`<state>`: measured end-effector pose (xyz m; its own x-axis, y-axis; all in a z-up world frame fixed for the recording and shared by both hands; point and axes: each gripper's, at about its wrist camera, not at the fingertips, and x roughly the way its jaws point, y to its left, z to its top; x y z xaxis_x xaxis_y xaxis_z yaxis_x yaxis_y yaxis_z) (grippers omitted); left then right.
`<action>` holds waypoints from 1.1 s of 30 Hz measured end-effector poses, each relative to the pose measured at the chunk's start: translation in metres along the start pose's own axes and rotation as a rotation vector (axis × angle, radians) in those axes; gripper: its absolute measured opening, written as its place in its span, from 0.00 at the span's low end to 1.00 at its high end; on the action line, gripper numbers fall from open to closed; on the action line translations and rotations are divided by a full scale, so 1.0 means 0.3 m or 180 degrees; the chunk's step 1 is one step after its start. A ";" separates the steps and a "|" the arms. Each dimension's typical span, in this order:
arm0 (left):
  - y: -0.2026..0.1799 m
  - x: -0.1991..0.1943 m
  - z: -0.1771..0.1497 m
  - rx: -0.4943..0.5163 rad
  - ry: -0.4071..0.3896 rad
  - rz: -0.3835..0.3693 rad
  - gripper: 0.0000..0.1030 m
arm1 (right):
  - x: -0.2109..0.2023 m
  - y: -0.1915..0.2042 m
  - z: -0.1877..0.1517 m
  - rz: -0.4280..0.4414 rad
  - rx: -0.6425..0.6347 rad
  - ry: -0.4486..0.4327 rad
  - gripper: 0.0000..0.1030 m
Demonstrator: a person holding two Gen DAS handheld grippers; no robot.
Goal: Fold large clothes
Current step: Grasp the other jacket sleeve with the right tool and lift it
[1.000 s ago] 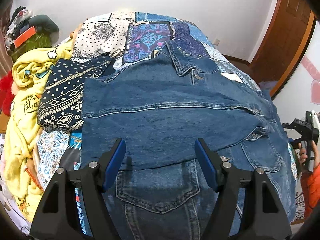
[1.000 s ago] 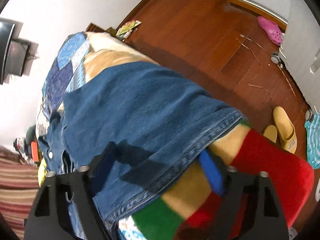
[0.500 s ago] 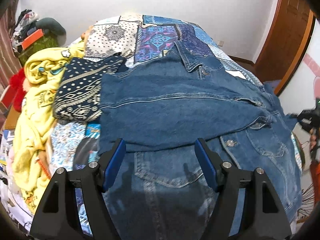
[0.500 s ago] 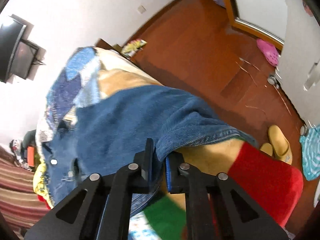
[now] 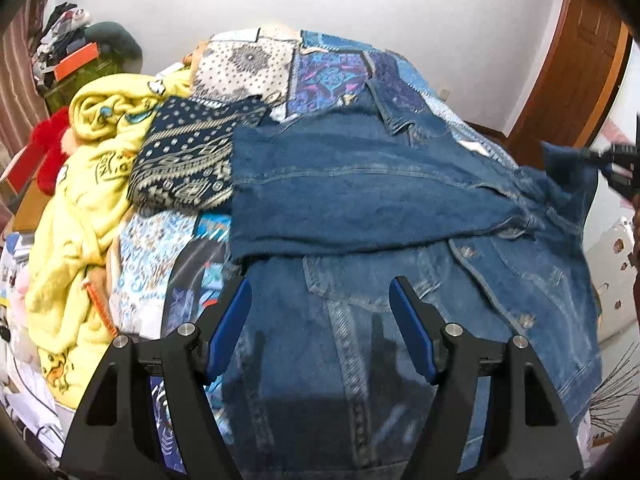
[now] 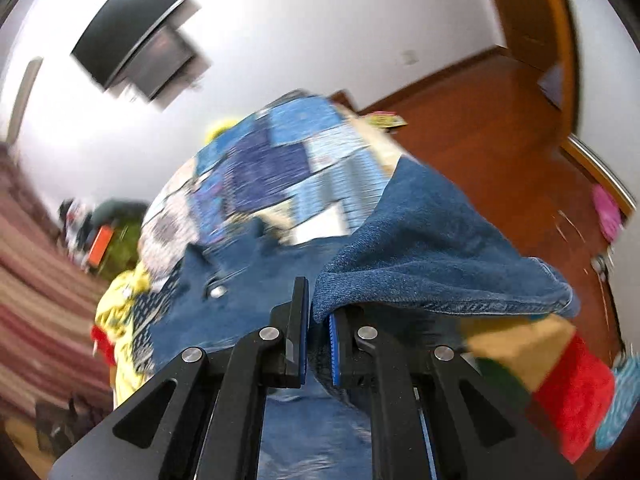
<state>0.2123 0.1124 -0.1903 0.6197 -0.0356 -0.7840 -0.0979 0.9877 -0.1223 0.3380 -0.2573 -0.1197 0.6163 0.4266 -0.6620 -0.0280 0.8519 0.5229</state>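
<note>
The denim jacket (image 5: 360, 208) lies spread across the patchwork bed (image 5: 328, 72), front side up, and the fold looks only partly done: one sleeve is already laid crosswise over the chest, while the other sleeve (image 6: 432, 248) is pinched at its cuff end between the closed pads of the right gripper (image 6: 320, 320) and raised off the bed (the wrist view is blurred, so its exact height is unclear). Left, in my judgement: laying that sleeve across, then folding the body. The left gripper (image 5: 320, 320) hangs over the lower part, jaws wide apart and holding nothing. The jacket's long axis runs from its hem, nearest the left gripper, to its collar (image 5: 396, 112), which points toward the far wall.
</note>
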 end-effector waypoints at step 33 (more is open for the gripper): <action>-0.244 -0.039 0.134 0.0599 -0.0166 -0.0186 0.68 | 0.176 0.169 -0.415 -0.0038 -0.0821 0.0891 0.47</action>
<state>0.2436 0.0467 -0.1479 0.6599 -0.0905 -0.7459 0.0836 0.9954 -0.0468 0.2713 -0.1538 -0.1950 0.3800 0.4523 -0.8069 -0.2414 0.8905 0.3856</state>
